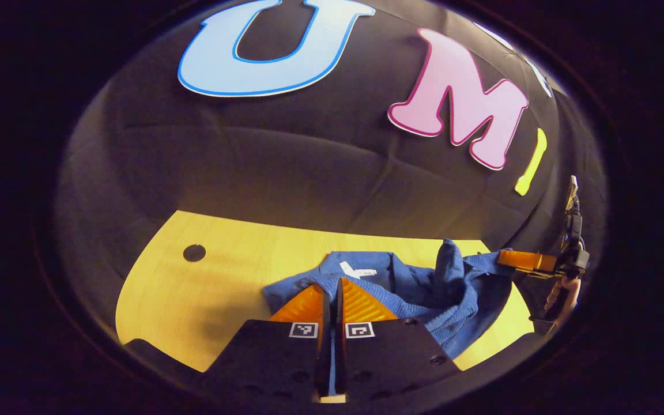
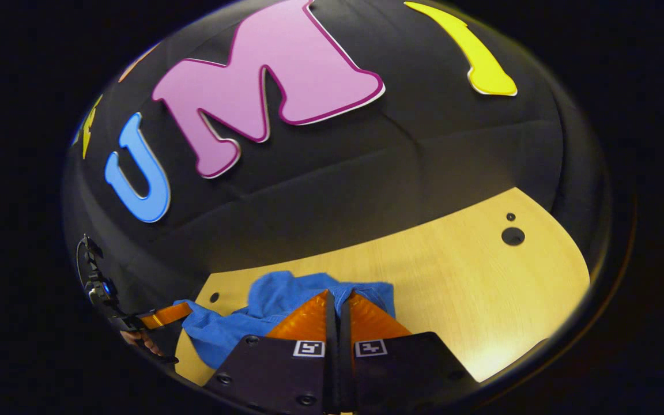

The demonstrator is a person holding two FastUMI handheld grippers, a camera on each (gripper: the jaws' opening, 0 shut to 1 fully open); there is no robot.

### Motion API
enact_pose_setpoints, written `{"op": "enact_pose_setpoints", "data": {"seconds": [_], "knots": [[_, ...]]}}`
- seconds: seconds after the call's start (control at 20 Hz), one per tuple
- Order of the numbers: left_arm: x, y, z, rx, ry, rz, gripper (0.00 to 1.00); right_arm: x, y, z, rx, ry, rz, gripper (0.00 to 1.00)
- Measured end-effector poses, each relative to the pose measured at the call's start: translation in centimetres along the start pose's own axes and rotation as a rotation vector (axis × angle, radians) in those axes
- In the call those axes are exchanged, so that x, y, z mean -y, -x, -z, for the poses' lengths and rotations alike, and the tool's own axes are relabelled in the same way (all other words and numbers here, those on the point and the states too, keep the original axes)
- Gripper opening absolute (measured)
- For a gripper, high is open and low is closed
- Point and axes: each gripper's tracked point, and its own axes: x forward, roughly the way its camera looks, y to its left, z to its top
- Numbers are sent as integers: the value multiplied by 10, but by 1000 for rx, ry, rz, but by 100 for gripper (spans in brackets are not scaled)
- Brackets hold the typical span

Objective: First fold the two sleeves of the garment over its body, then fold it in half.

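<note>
Blue garment [image 1: 424, 294] pinched by left gripper [image 1: 332, 288], right gripper [image 2: 335, 302], fingers closed

- White neck label [image 1: 357, 270] on blue garment [image 1: 424, 294]: print too small to read.
- Square coded markers [image 1: 303, 329] on gripper bodies: patterns, no letters.

The wooden table [image 1: 211, 288] is bare on the left of the left gripper view, with just a small round hole [image 1: 194, 252] in the top. The blue shirt [image 1: 424, 288] lies bunched at the near edge. The black wall [image 1: 309, 173] blocks the far side.
</note>
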Motion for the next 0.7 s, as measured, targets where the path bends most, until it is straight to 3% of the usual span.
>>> {"op": "enact_pose_setpoints", "data": {"seconds": [0.1, 0.2, 0.25, 0.35, 0.4, 0.5, 0.7], "knots": [[-22, -45, -8, 30, -20, -66, 1, 19, -42, -1, 11, 24, 48, 4], [-32, -79, 4, 2, -56, -84, 8, 34, -69, 8, 16, 49, 78, 5], [-28, -86, 18, -56, -71, -82, 34, 37, -74, 17, 0, 64, 81, 23], [-31, -82, 20, -37, -125, -170, 85, 41, -63, 25, -5, 144, 97, 61], [-25, -77, 16, 3, -135, -174, 86, 42, -49, 23, 29, 184, 114, 81], [-11, -43, 4, 100, -142, -174, 86, 33, -18, 16, 122, 214, 117, 99], [30, 61, 8, 320, -137, -101, 86, 0, 90, -16, 388, 231, 107, 98]]}}
